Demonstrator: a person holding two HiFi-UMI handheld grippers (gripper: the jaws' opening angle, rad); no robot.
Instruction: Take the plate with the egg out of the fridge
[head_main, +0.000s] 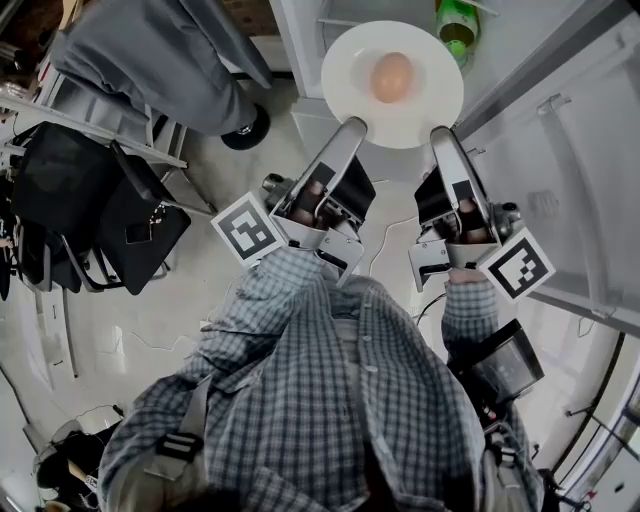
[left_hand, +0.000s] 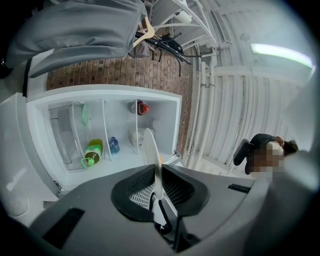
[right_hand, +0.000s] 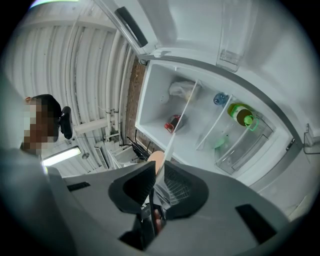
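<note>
While the left gripper (head_main: 352, 127) and right gripper (head_main: 441, 136) clamp the plate (head_main: 345, 75), the egg (head_main: 391, 77) sits just ahead, seemingly outside the fridge (left_hand: 120, 112).

Left tongs (head_main: 350, 128): held out ahead of the chest, angled inward, jaws pinched on the near left rim of the plate (head_main: 425, 60). Marker cube (head_main: 248, 228) facing up at the outer side of the left hand (head_main: 318, 200). Right tongs (head_main: 441, 136): alongside and apart from the left, angled slightly inward, jaws pinched on the near right rim. Second cube (head_main: 517, 265) outside the right hand (head_main: 468, 222). Forearms in checked sleeves (head_main: 300, 275), reaching forward from bent elbows.
</note>
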